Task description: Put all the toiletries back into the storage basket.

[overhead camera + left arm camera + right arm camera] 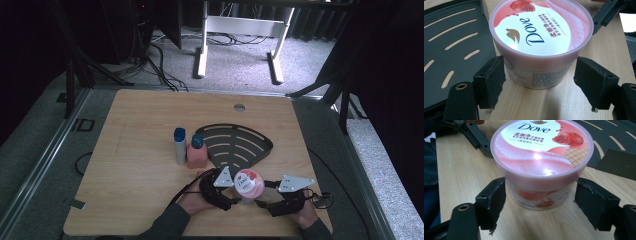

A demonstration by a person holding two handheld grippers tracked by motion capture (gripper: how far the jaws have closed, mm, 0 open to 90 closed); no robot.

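Left claw point(539, 82): jaws spread wide, one on each side of the pink Dove tub point(540, 30). Inner jaw faces sit right by the tub's wall just under the lid rim; can't tell if they touch. Nothing gripped.

Right claw point(540, 203): same from the opposite side. Jaws wide, flanking the tub point(541, 150) below the lid, close to the wall, contact unclear.

High view: left claw point(231, 199) and right claw point(264, 201) point in at the tub point(248, 184) from left and right, both low near the bench's front edge. A hand point(195, 201) holds the left claw, the other hand point(306, 214) holds the right. Grey three-cornered plates sit on top of both claws.

The tub stands upright on the wooden bench point(140, 175), lid on, label with pomegranate picture facing up. It's near the front edge, slightly right of centre.

Just behind the tub lies a flat black fan-shaped tray point(240, 142) with slots, narrow tip pointing at the tub. In the left gripper view the tray point(451, 50) lies left of the tub, very close.

Left of the tray stand a pink bottle with a blue cap point(197, 152) and a slim white tube with a blue cap point(179, 146), side by side, both upright.
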